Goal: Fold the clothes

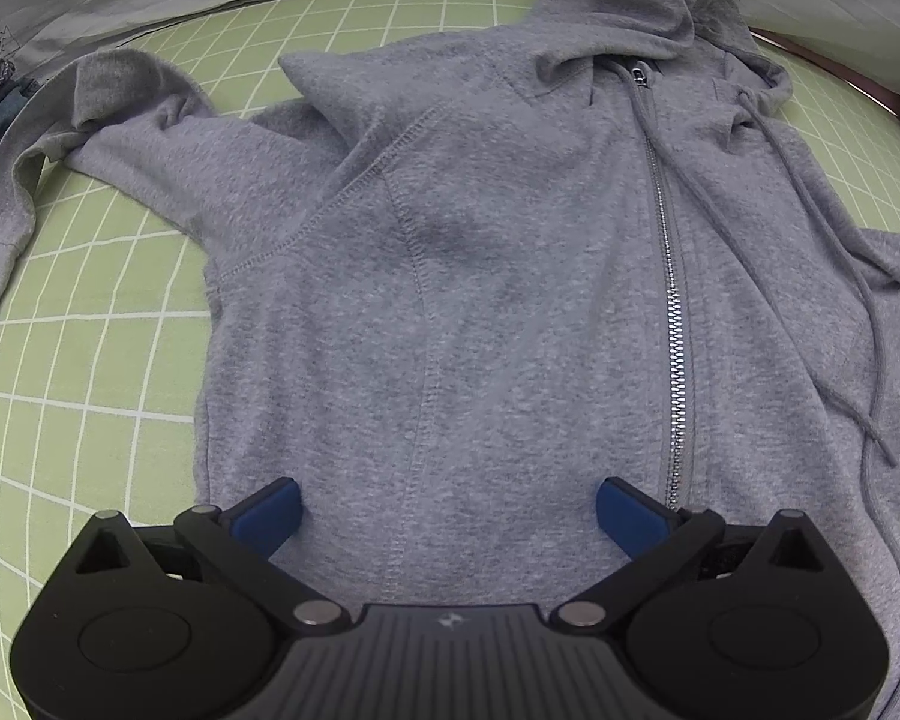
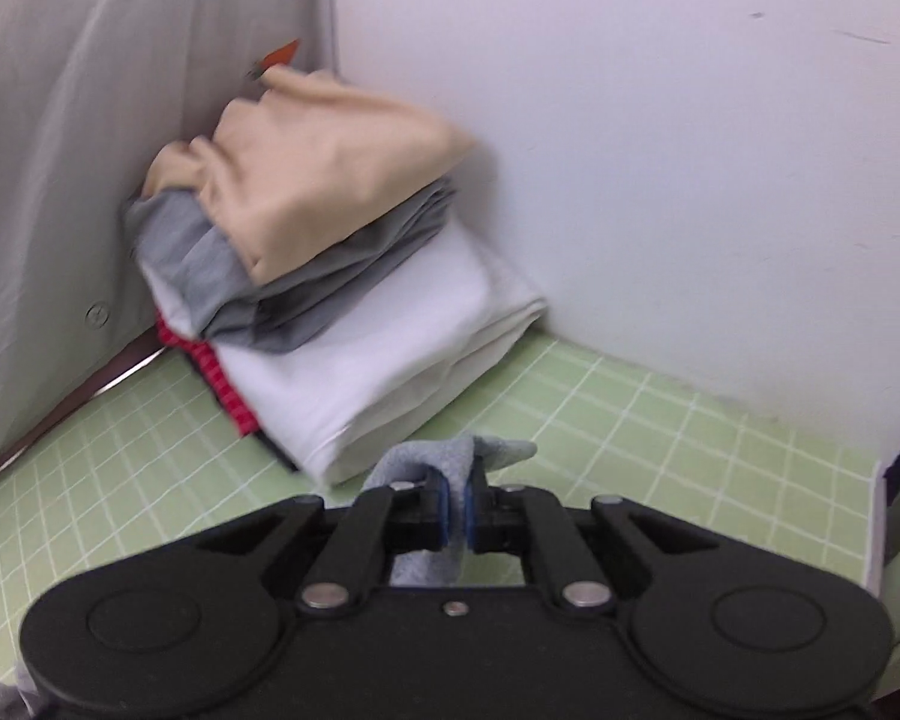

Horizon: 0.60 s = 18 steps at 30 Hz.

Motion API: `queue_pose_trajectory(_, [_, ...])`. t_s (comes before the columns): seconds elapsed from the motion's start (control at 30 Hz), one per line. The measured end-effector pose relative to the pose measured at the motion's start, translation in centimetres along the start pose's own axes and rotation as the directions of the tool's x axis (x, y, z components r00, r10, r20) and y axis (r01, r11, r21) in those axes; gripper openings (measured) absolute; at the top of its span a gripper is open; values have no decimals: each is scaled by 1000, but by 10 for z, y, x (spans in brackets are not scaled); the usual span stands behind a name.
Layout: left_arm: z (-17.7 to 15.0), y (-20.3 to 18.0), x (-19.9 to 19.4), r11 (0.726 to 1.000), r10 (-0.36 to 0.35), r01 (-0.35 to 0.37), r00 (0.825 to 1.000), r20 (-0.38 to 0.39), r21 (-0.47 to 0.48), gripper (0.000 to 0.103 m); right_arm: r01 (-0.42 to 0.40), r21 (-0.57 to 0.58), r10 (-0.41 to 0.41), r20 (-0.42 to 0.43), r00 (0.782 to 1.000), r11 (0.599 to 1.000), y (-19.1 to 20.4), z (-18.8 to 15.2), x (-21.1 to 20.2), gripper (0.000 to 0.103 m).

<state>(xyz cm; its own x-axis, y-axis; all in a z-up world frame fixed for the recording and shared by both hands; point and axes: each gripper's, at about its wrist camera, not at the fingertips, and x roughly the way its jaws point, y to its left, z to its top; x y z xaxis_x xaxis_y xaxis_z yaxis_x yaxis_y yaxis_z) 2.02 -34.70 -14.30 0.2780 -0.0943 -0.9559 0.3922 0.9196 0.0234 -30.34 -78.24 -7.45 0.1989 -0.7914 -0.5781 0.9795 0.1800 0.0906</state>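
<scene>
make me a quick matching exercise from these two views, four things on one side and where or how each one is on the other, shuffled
Things
1. left gripper, black with blue pads
2. right gripper, black with blue pads
3. grey zip-up hoodie
4. beige folded garment

States
A. on top of the stack of folded clothes by the white wall
B. shut on a bit of grey fabric
C. open, above the hoodie's lower front
D. spread out, zipped, on the green grid mat

Pairs: 1-C, 2-B, 3-D, 4-A
</scene>
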Motion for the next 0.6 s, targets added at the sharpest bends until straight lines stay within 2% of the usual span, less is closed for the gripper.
queue_pose_trajectory(0.1, [1, 1, 1, 1000, -2, 2, 1000, -6, -1, 103, 4, 73, -5, 18, 1000, 997, -20, 11, 1, 5])
queue_pose_trajectory(0.23, [1, 3, 1, 1000, 0, 0, 1000, -7, -13, 103, 18, 118, -1, -141, 990, 993, -29, -5, 35, 9])
queue_pose_trajectory(0.27, [1, 3, 1, 1000, 2, -2, 1000, -4, -17, 103, 16, 134, 11, -200, 980, 991, -32, -13, 44, 14])
queue_pose_trajectory(0.33, [-1, 0, 4, 1000, 6, -6, 1000, 3, -30, 103, 23, 189, 25, -249, 968, 982, -38, -26, 52, 29])
queue_pose_trajectory(0.37, [-1, 0, 4, 999, 9, -8, 1000, 6, -37, 103, 31, 192, 18, -248, 969, 981, -39, -29, 52, 39])
queue_pose_trajectory(0.43, [-1, -2, 4, 998, 14, -14, 1000, 11, -53, 103, 49, 167, -10, -225, 974, 985, -39, -31, 51, 45])
queue_pose_trajectory(0.5, [-1, -3, 4, 998, 19, -18, 1000, 11, -65, 103, 61, 131, -35, -194, 980, 989, -39, -27, 52, 59])
queue_pose_trajectory(0.6, [0, -3, 5, 997, 21, -20, 1000, 7, -74, 103, 54, 164, -20, -203, 979, 985, -48, -19, 69, 62])
